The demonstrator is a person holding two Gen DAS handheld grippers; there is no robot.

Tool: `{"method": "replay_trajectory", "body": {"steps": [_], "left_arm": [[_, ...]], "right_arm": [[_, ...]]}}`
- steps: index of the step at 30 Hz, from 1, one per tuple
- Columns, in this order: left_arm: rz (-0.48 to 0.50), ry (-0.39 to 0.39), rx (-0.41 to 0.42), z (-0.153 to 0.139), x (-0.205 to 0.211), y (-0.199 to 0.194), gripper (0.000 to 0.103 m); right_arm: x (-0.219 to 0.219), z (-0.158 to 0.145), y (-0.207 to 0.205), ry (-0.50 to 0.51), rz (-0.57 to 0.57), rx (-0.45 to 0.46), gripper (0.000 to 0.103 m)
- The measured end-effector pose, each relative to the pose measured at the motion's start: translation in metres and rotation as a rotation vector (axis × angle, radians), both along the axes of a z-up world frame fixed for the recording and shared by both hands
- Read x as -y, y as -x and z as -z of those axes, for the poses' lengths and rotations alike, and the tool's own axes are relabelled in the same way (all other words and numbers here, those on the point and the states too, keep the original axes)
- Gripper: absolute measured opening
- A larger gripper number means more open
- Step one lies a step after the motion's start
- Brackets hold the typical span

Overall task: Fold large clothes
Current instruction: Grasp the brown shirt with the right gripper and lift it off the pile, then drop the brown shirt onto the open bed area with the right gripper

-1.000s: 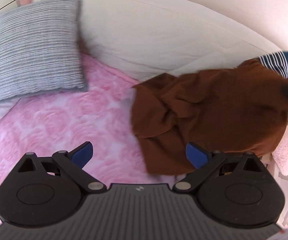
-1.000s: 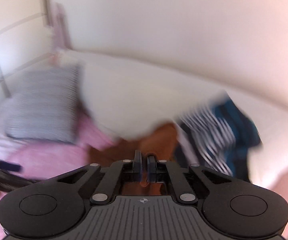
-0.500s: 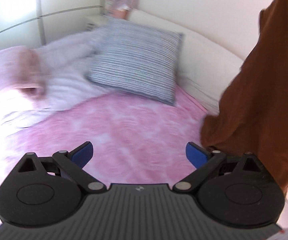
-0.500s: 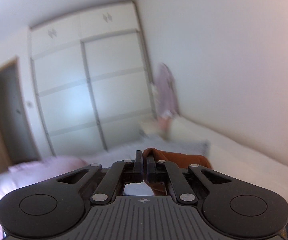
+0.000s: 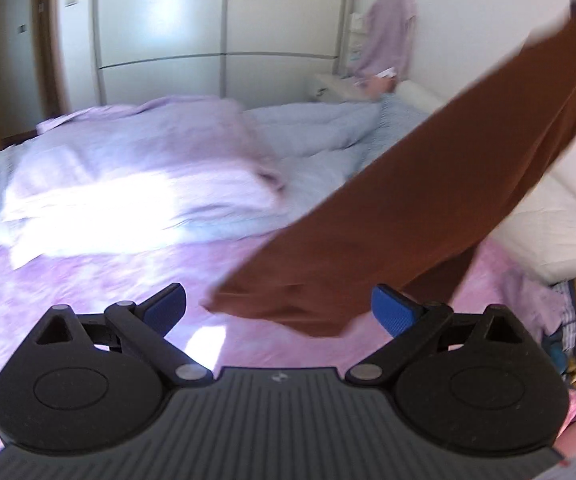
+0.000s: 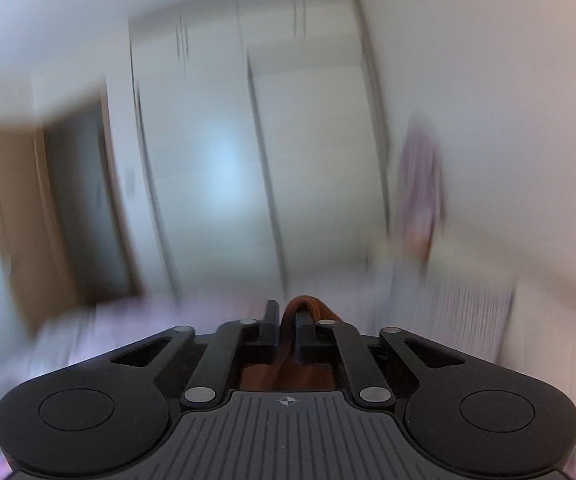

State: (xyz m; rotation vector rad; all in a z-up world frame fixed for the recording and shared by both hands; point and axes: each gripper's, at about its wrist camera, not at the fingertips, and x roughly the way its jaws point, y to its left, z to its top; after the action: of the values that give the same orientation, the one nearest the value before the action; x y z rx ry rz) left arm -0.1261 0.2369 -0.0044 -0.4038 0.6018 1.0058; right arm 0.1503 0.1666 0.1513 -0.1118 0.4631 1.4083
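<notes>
Brown garment (image 5: 427,208) hangs from upper right to lower centre over the pink bed (image 5: 88,280), pinched by the slightly opening right gripper (image 6: 286,320); left gripper (image 5: 278,306), jaws wide and empty, should next catch its lower edge.

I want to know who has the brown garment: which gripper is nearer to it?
Right. The right gripper has the brown garment between its opening jaws; the left gripper hangs open just short of its hem.

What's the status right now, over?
Left tongs open, empty. Right tongs opening, brown garment between them. Garment hanging over pink bedspread. Nothing blocking.
</notes>
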Motion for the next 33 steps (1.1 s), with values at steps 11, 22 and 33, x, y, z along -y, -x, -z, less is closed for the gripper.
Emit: {"method": "replay_trajectory", "body": {"steps": [11, 22, 33], "left_arm": [[-0.094, 0.176, -0.152, 0.05, 0.031, 0.067, 0.098], [-0.176, 0.265, -0.195, 0.077, 0.059, 0.063, 0.098], [-0.287, 0.296, -0.206, 0.078, 0.085, 0.035, 0.098]], "right_arm": [[0.064, 0.212, 0.092, 0.595, -0.171, -0.123, 0.01], [0.068, 0.231, 0.101, 0.629, -0.355, -0.045, 0.01], [0.062, 0.245, 0.079, 0.663, -0.508, -0.01, 0.01]]}}
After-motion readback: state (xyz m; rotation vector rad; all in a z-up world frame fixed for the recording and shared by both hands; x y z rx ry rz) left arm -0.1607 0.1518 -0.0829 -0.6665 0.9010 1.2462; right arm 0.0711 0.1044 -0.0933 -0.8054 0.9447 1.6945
